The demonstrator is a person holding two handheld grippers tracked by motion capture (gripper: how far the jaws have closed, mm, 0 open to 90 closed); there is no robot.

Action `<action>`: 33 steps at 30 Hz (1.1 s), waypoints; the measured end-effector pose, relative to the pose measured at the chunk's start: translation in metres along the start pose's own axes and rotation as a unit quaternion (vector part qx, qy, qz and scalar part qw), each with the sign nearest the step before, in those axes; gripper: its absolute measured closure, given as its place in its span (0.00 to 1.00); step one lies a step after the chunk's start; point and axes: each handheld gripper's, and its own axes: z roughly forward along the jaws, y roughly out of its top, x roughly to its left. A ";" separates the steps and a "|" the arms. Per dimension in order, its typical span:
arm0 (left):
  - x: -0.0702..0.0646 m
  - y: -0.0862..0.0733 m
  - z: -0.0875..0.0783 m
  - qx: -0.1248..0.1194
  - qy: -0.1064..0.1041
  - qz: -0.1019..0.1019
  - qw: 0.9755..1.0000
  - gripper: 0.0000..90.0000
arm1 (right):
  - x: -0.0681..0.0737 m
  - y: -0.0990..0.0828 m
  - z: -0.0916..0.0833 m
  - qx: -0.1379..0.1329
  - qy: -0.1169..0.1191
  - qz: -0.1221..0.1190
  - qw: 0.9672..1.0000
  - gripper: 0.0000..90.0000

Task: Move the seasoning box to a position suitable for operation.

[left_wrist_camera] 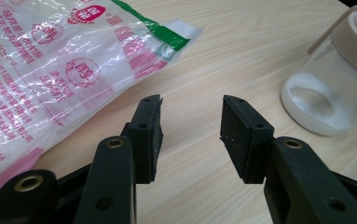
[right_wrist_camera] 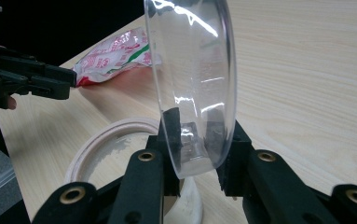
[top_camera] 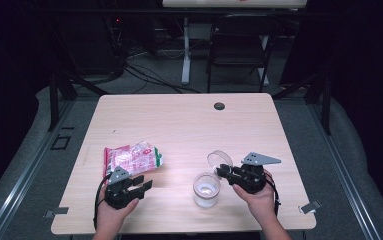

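The left hand (top_camera: 110,212) rested low on the table (top_camera: 179,120), its left gripper (top_camera: 138,186) levelled toward two o'clock with jaws parted on nothing, a printed plastic packet (top_camera: 131,158) lying at its eleven o'clock, its far end cut off in the left gripper view. At the glass jar's (top_camera: 206,190) two o'clock, the right gripper (top_camera: 221,172) pinched the clear lid (top_camera: 219,160) on edge, pads blurred behind the plastic.

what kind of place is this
Likely a lab or recording room: a bare desk on dark floor, loose cables and a folding chair behind, hand-held grippers at work.
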 end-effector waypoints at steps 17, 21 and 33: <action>0.003 0.000 -0.001 0.000 0.002 -0.002 1.000 0.65 | -0.006 -0.002 -0.009 -0.006 -0.019 0.003 1.000 0.83; 0.004 0.000 -0.002 -0.002 0.004 -0.002 1.000 0.64 | -0.011 -0.003 -0.014 -0.006 -0.024 0.007 1.000 0.83; 0.006 0.000 -0.002 -0.002 0.006 0.000 1.000 0.65 | -0.021 -0.004 -0.021 -0.011 -0.028 0.024 0.999 0.83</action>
